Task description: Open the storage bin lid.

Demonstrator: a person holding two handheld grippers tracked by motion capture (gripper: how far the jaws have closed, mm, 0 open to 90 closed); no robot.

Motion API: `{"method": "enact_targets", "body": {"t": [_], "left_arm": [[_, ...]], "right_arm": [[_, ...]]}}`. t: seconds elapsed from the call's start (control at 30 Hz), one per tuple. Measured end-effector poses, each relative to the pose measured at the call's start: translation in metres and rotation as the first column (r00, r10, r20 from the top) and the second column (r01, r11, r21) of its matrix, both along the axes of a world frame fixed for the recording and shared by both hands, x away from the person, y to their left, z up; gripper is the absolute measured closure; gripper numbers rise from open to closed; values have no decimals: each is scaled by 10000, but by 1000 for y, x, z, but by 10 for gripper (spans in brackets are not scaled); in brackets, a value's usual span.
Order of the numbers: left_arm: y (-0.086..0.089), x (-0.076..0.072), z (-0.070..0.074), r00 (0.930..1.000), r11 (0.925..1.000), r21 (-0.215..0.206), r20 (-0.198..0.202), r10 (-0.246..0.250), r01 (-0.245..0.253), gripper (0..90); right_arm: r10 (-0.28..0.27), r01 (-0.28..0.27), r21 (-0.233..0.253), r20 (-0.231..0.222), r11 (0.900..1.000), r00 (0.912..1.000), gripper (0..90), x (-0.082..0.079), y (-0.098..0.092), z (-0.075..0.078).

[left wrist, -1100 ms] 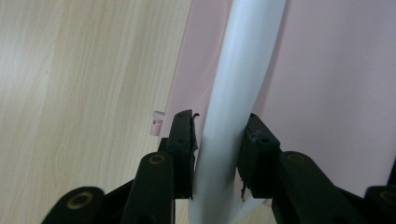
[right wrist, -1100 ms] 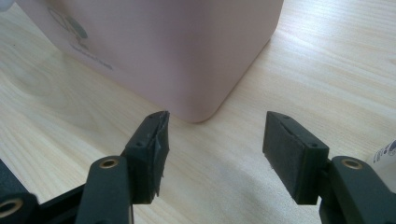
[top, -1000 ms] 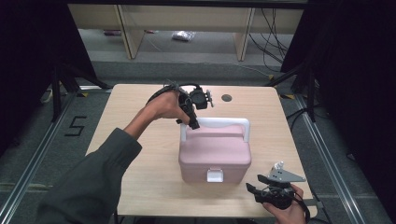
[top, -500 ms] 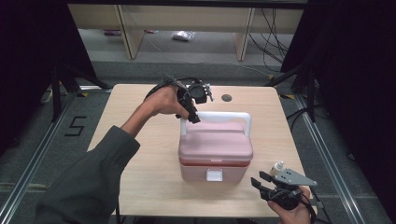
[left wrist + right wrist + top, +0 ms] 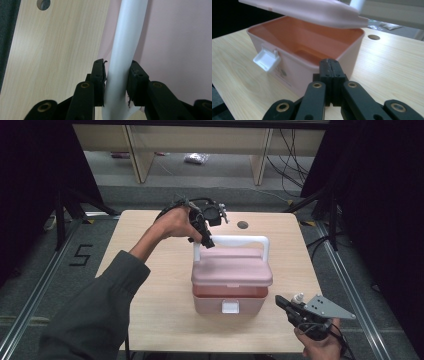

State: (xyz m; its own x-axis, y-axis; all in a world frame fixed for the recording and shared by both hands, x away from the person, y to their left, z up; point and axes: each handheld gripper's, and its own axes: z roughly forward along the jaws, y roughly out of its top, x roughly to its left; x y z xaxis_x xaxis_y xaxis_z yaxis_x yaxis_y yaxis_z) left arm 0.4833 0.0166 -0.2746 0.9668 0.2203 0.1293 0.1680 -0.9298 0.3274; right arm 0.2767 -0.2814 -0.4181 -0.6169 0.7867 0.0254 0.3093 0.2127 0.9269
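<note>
My left tongs [image 5: 206, 241] are clamping the white handle [image 5: 126, 42] near its left end, holding the pink lid [image 5: 232, 267] raised above the box [image 5: 294, 50]. My right tongs [image 5: 331, 65] are hovering pressed together and empty, just off the box's near right corner over the tabletop [image 5: 160, 310].

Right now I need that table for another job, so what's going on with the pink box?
A person is opening the pink box. The left hand-held gripper is clamped on the white handle and has the lid lifted partway, so the inside shows and looks empty. The white latch hangs loose at the front. The right hand-held gripper waits shut near the box's front right corner, holding nothing.
</note>
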Motion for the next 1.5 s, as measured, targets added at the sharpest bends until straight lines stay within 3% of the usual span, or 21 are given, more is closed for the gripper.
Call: {"method": "enact_targets", "body": {"t": [0.07, 0.17, 0.23, 0.27, 0.3, 0.37, 0.4, 0.47, 0.5, 0.53, 0.77, 0.8, 0.83, 0.9, 0.93, 1.0, 1.1, 1.2, 1.27, 1.37, 1.5], "left_arm": [[0, 1, 0, 10000, 10000, -31, -11, 18, -18, 694], [0, 2, 1, 10000, 10000, -42, -24, 32, -32, 695], [0, 2, 1, 10000, 10000, -56, -5, 33, -33, 695], [0, 2, 1, 10000, 10000, -61, -21, 24, -24, 695], [0, 2, 0, 10000, 10000, -55, -17, 18, -18, 695], [1, 2, 0, 10000, 10000, -73, -30, 26, -26, 695], [1, 2, 0, 10000, 10000, -86, -35, 35, -35, 694], [1, 1, 0, 10000, 9999, -101, -32, 54, -54, 693], [1, 1, 0, 10000, 9999, -116, -28, 84, -84, 692], [1, 1, 0, 9999, 9998, -143, -41, 149, -150, 691], [4, 0, -3, 9995, 9990, -338, -50, 302, -303, 681], [4, 0, -3, 9994, 9987, -382, -51, 345, -347, 680], [4, 1, -3, 9992, 9984, -399, -26, 410, -411, 677], [5, 1, -3, 9983, 9975, -403, 39, 585, -583, 652], [5, 1, -2, 9978, 9970, -413, 94, 654, -650, 630], [7, 1, -1, 9959, 9952, -474, 255, 870, -857, 572], [11, -1, 2, 9910, 9903, -722, 533, 1228, -1188, 468], [20, -8, 6, 9799, 9693, -1666, 539, 1920, -1808, 395], [30, -10, 9, 9726, 9579, -2025, 704, 2214, -2034, 361], [47, -15, 12, 9567, 9258, -2828, 737, 2815, -2507, 334], [71, -27, 7, 9324, 8722, -3831, 679, 3550, -3041, 319]], "right_arm": [[122, -122, -38, 150, 9999, 9998, 900, 9, 1, 0], [147, -140, 264, -244, 9996, 9996, 900, 17, 5, -1], [332, -332, 394, -14, 9987, 9994, 900, 24, 7, -2], [355, -345, 403, -233, 9986, 9991, 900, 25, 8, -1], [369, -369, 272, 19, 9989, 9993, 900, 29, 8, -2], [348, -332, 478, -340, 9983, 9988, 900, 31, 12, -1], [566, -565, 360, -16, 9978, 9984, 900, 35, 11, -2], [648, -634, 640, -204, 9959, 9977, 900, 37, 13, -1], [700, -708, 451, 177, 9965, 9974, 900, 41, 13, -1], [689, -673, 558, -264, 9962, 9973, 900, 39, 14, 0], [897, -894, 561, -27, 9944, 9960, 900, 44, 18, 3], [962, -978, 534, 318, 9938, 9949, 900, 46, 18, 3], [903, -911, 509, 192, 9945, 9957, 900, 44, 18, 4], [971, -986, 456, 349, 9941, 9947, 900, 45, 18, 4], [804, -814, 700, 167, 9942, 9966, 900, 43, 20, 5], [784, -808, 473, 493, 9956, 9957, 900, 45, 19, 5], [928, -945, 495, 347, 9943, 9951, 900, 45, 18, 6], [865, -880, 440, 351, 9951, 9956, 900, 45, 18, 6], [844, -858, 378, 379, 9956, 9957, 900, 45, 18, 6], [920, -933, 335, 371, 9951, 9951, 900, 46, 17, 7], [840, -840, 561, 26, 9949, 9965, 900, 43, 19, 8]]}}
